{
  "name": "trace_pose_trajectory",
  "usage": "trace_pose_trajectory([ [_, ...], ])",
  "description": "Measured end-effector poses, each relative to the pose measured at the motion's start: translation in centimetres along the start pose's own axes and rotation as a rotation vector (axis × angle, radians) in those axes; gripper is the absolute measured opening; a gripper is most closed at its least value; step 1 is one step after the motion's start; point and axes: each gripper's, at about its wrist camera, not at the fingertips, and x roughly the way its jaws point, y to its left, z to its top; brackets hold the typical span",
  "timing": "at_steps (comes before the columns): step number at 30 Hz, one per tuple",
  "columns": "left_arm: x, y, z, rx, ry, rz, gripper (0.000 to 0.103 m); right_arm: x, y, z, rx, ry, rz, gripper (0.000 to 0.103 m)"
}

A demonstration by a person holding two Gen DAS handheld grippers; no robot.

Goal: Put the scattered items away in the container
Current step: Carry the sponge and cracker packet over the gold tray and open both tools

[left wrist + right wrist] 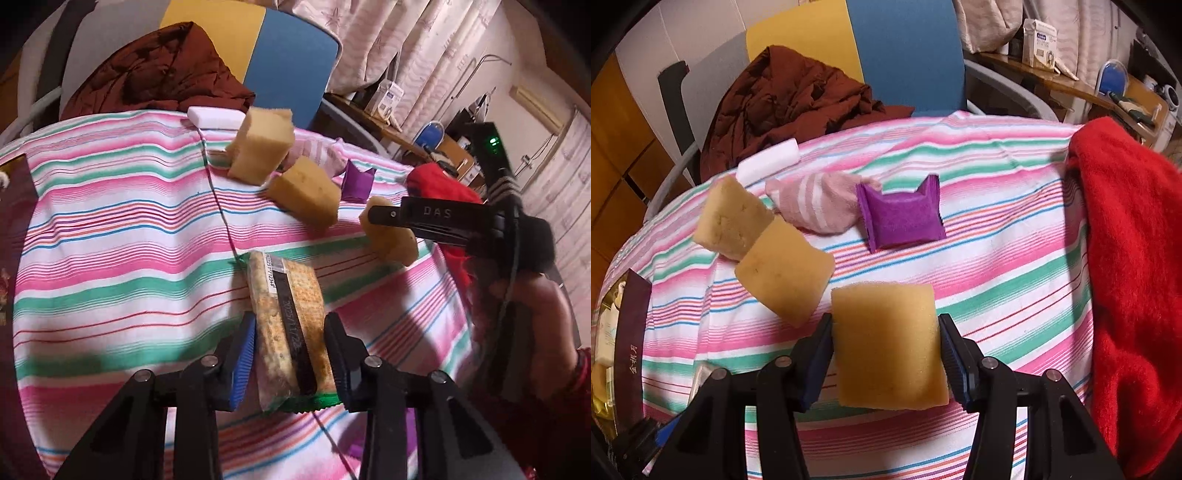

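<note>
My left gripper (290, 354): fingers clamp cracker pack (286, 321) above desk (110, 240). My right gripper (886, 354): fingers clamp sponge (886, 339). Box (628, 354) at desk's left edge, contents unclear.

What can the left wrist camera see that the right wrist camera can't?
Only the left wrist view shows the cracker packet, pinched by the left gripper, and the right gripper from the side, squeezing a sponge.

Only the right wrist view shows the pink striped sock plainly, and the dark box at the table's left edge with things inside.

Both show the striped tablecloth, the two loose sponges, the purple pouch, the white block, the red cloth and the brown jacket.
</note>
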Motion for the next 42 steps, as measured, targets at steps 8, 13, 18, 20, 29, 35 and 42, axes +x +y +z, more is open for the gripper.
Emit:
trace_pose_trajectory([
  [8, -4.2, 1.6, -0.2, -0.006, -0.099, -0.009, 0.036, -2.0, 0.7, 0.2, -0.016, -0.103, 0.022, 0.055],
  [13, -6.8, 3.6, -0.3, -0.019, -0.146, 0.022, 0.036, -3.0, 2.9, 0.1, -0.099, -0.148, 0.027, 0.055],
  [18, -9.8, 6.9, -0.7, -0.098, -0.188, 0.051, 0.036, -4.2, 5.8, -0.6, -0.171, -0.163, 0.039, 0.055],
  [20, -10.7, 8.0, -0.9, -0.123, -0.201, 0.061, 0.036, -4.7, 7.5, -1.3, -0.161, -0.148, 0.119, 0.055],
  [29, -14.0, 12.9, -2.2, -0.218, -0.237, 0.137, 0.036, -6.6, 18.0, -4.3, -0.274, -0.119, 0.374, 0.055],
  [35, -15.1, 16.0, -2.8, -0.273, -0.239, 0.179, 0.036, -6.9, 23.8, -6.0, -0.339, -0.093, 0.461, 0.055],
  [42, -14.5, 19.2, -2.8, -0.298, -0.181, 0.237, 0.036, -6.0, 30.1, -7.0, -0.393, -0.051, 0.507, 0.055],
])
